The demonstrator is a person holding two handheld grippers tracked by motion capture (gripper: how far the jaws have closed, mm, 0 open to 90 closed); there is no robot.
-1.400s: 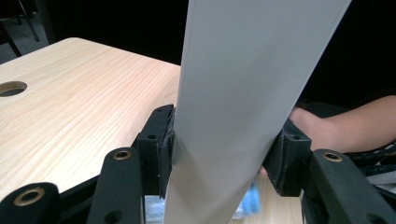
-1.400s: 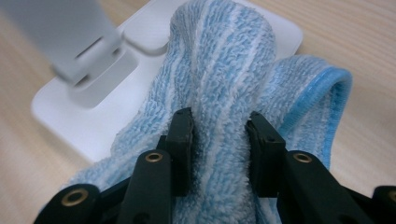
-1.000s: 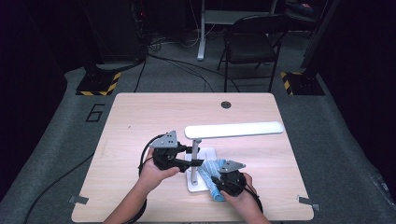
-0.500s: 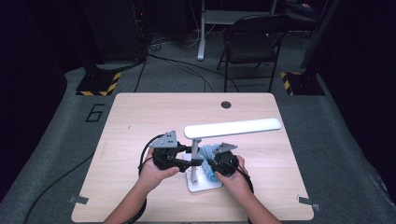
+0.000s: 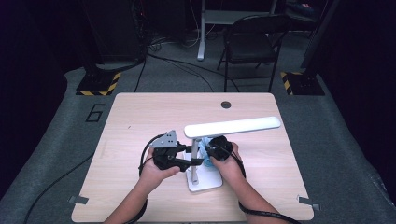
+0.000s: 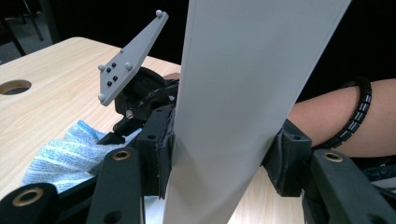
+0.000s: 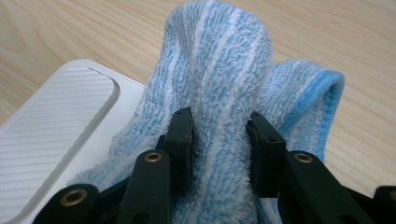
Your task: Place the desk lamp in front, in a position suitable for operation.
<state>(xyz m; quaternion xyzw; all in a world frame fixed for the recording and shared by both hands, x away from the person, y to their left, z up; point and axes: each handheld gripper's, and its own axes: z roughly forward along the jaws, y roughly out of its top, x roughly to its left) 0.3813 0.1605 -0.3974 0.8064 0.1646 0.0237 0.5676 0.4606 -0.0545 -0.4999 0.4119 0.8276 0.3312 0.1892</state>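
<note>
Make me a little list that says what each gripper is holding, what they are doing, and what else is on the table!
left gripper: shut on the lamp post, holding the white desk lamp steady
right gripper: shut on the blue striped cloth, bunched between its jaws
cloth position: lying partly on the lamp base, beside the post
lamp head: long white bar above both grippers
work in hand: probably wiping the lamp with the cloth
table: light wood, round hole near the far edge

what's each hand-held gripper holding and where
Left hand-held gripper clamps the lamp by its upright stem; right hand-held gripper pinches a bunched fold of the blue cloth.
</note>
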